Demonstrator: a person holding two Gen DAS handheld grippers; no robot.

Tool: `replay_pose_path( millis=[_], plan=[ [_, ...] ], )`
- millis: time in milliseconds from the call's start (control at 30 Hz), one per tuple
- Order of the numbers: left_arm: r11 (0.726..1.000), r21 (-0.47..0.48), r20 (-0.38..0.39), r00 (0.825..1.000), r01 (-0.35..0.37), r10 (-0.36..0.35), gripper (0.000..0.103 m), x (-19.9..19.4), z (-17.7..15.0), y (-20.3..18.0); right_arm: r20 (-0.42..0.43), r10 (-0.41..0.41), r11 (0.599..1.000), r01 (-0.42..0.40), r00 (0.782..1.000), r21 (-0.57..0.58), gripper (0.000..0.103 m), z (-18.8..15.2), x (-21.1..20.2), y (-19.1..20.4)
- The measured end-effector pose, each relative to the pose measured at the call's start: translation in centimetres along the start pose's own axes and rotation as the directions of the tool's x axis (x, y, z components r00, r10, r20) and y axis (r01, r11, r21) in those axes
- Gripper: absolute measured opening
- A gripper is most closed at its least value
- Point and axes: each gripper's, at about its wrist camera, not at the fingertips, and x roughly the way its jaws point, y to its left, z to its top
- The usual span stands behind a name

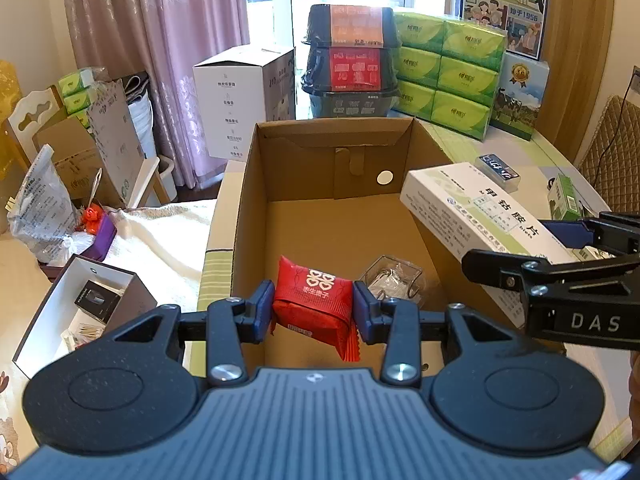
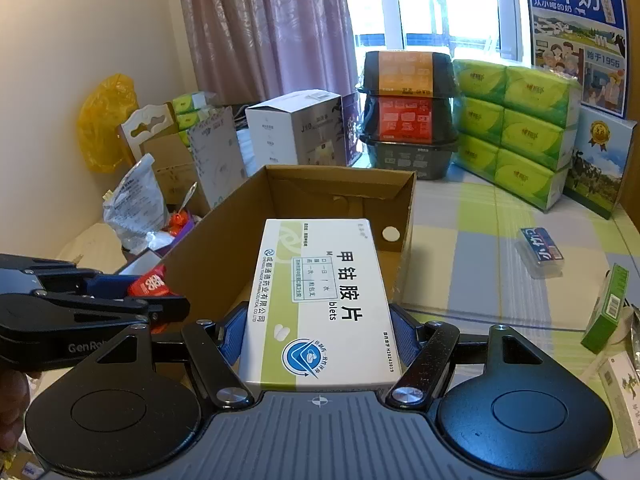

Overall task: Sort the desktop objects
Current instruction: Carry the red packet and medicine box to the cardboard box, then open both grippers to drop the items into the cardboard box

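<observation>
Left gripper (image 1: pixel 313 310) is pinching a red candy packet (image 1: pixel 312 300) over the cardboard box (image 1: pixel 340 216); right gripper (image 2: pixel 318 334) is clamping a white medicine box (image 2: pixel 320 304) above its rim.

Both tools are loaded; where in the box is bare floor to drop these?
Bare floor of the cardboard box lies toward its far wall and left side. The near right corner holds a clear plastic container, beside the red packet.

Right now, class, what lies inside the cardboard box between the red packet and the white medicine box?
A clear plastic container, lying on the cardboard box floor, seen in the left wrist view.
</observation>
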Motion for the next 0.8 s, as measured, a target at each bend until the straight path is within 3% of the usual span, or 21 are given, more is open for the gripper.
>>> replay_pose_path(
  millis=[133,200,367,533,633,700,800],
  plan=[
    [1.000,0.004,-0.012,1.000,0.010,-0.010,0.043,0.6,0.1,0.1,-0.001,0.003,1.000,-0.003,1.000,0.004,0.068,0.2,0.3,0.0],
    [1.000,0.000,-0.003,1.000,0.001,-0.001,0.055,0.7,0.1,0.2,0.000,0.004,1.000,-0.004,1.000,0.006,0.068,0.3,0.3,0.0],
    [1.000,-0.016,0.014,1.000,-0.010,0.010,0.057,0.2,-0.4,0.6,0.001,0.005,1.000,-0.005,1.000,0.017,0.068,0.3,0.5,0.0],
    [1.000,-0.012,0.024,1.000,-0.017,0.017,0.066,-0.8,-1.1,1.0,0.000,0.044,0.998,-0.044,0.999,0.046,0.069,0.6,0.9,-0.2],
    [1.000,-0.009,0.031,0.999,-0.025,0.025,0.069,-1.5,-1.3,1.0,0.027,0.051,0.995,-0.053,0.998,0.085,0.084,0.9,0.5,-0.6],
    [1.000,-0.009,0.044,0.999,-0.029,0.030,0.077,-2.1,-1.5,1.1,0.048,0.041,0.994,-0.046,0.998,0.100,0.086,1.0,-0.1,-1.0],
    [0.999,-0.007,0.061,0.997,-0.044,0.045,0.079,-2.8,-1.9,0.9,0.054,0.039,0.993,-0.045,0.998,0.113,0.088,1.0,-1.2,-1.5]
  ],
)
